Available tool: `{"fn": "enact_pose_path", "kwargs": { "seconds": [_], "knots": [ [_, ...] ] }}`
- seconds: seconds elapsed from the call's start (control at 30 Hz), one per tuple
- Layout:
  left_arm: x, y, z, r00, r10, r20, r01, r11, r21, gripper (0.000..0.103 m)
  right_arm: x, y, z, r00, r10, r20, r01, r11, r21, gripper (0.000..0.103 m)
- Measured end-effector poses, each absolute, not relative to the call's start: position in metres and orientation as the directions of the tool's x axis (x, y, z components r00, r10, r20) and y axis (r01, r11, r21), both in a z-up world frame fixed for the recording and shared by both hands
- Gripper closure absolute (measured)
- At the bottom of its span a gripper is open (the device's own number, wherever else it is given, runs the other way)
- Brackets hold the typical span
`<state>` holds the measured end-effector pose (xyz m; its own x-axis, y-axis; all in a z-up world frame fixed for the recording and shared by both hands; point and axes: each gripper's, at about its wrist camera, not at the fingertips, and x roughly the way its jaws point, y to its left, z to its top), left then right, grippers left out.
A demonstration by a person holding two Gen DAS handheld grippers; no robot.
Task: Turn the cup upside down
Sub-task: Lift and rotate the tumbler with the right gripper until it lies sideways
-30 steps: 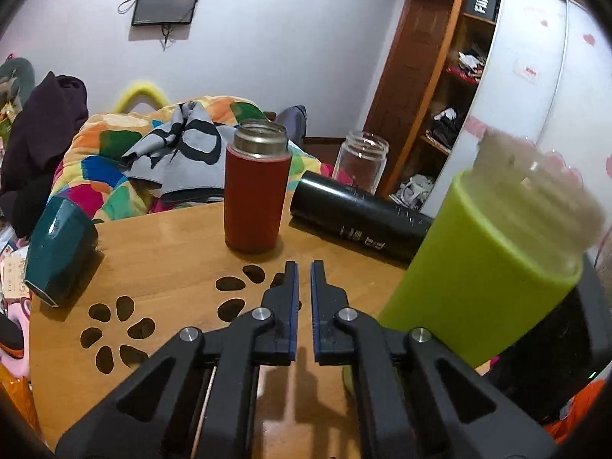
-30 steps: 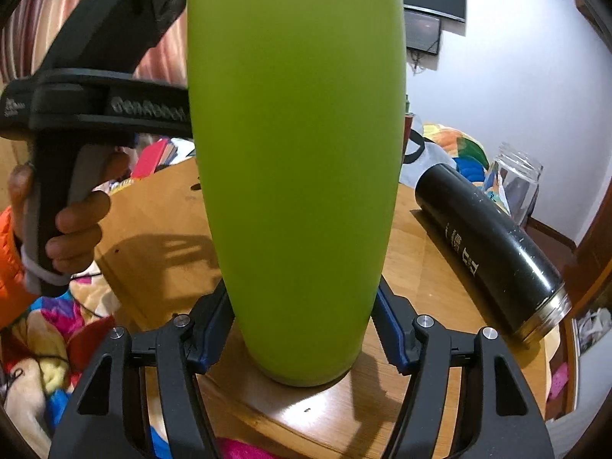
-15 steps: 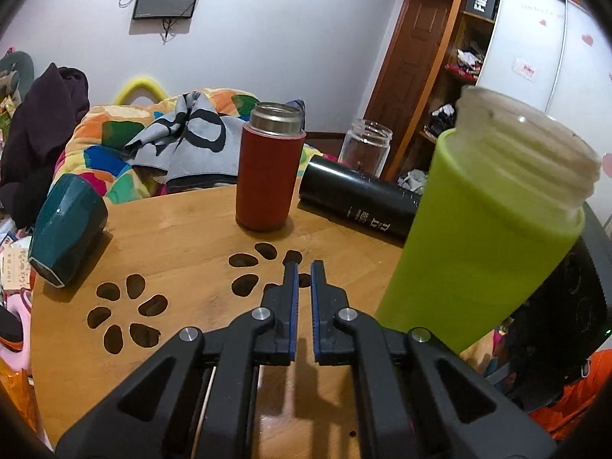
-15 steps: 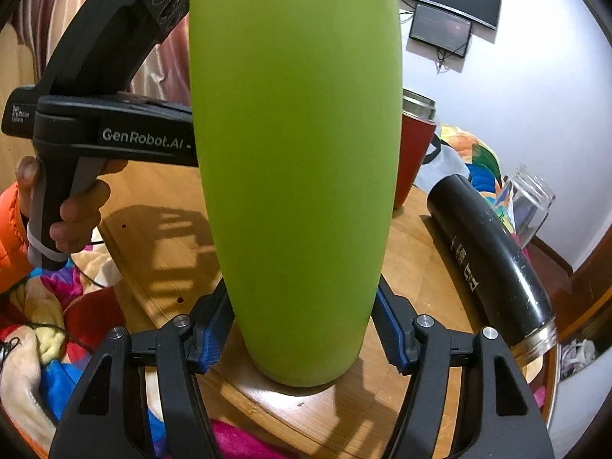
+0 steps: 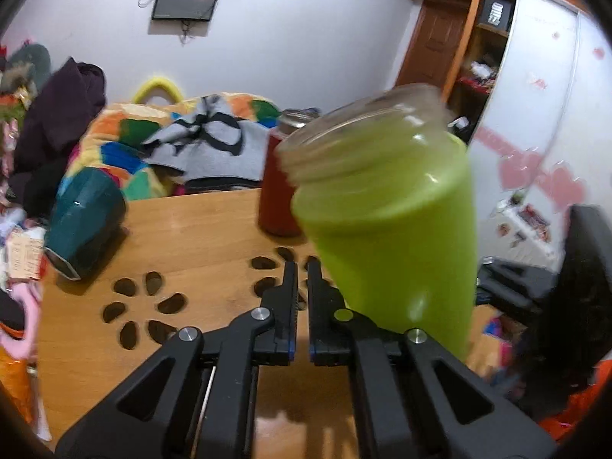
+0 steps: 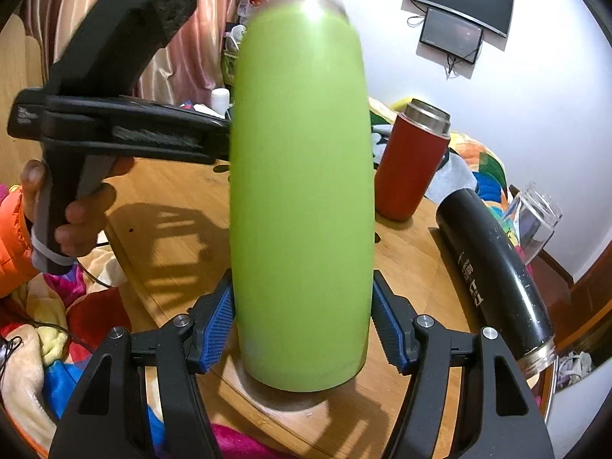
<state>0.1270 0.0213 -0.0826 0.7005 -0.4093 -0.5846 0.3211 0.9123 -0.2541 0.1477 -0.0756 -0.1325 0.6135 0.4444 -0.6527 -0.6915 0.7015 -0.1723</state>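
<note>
A tall lime-green cup (image 6: 302,206) with a clear threaded mouth is held by my right gripper (image 6: 302,329), whose blue pads press its lower sides. Its base hangs just above the round wooden table (image 6: 176,222). In the left wrist view the green cup (image 5: 390,229) is blurred and leans with its mouth up and to the left. My left gripper (image 5: 301,271) is shut and empty, just left of the cup, above the table (image 5: 191,229). The left gripper's body (image 6: 114,134) also shows in the right wrist view.
A red flask (image 6: 409,164) stands upright behind the cup. A black bottle (image 6: 493,271) lies on its side at the right, with a clear glass jar (image 6: 535,222) beyond it. A dark teal cup (image 5: 84,218) lies on its side at the table's left edge.
The green cup has tilted its mouth to the left and moved in front of the red flask in the left wrist view. The right gripper keeps hold of it. The left gripper stays shut.
</note>
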Motion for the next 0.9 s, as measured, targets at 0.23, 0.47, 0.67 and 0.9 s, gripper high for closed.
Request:
{"fn": "enact_pose_path", "kwargs": {
  "seconds": [0.23, 0.47, 0.67, 0.9],
  "knots": [
    [0.138, 0.025, -0.103, 0.650, -0.372, -0.662, 0.262, 0.928, -0.265, 0.102, 0.143, -0.078, -0.133, 0.615, 0.464, -0.638, -0.696, 0.699, -0.163, 0.041],
    [0.145, 0.020, -0.126, 0.594, -0.310, -0.743, 0.206, 0.951, -0.232, 0.102, 0.143, -0.077, -0.137, 0.617, 0.474, -0.627, -0.689, 0.711, -0.141, 0.041],
    [0.145, 0.019, -0.130, 0.582, -0.300, -0.756, 0.204, 0.954, -0.221, 0.102, 0.150, -0.084, -0.140, 0.613, 0.485, -0.623, -0.676, 0.730, -0.096, 0.041],
    [0.133, 0.017, -0.122, 0.605, -0.280, -0.745, 0.214, 0.959, -0.187, 0.101, 0.151, -0.090, -0.142, 0.611, 0.499, -0.615, -0.666, 0.744, -0.058, 0.040]
  ]
}}
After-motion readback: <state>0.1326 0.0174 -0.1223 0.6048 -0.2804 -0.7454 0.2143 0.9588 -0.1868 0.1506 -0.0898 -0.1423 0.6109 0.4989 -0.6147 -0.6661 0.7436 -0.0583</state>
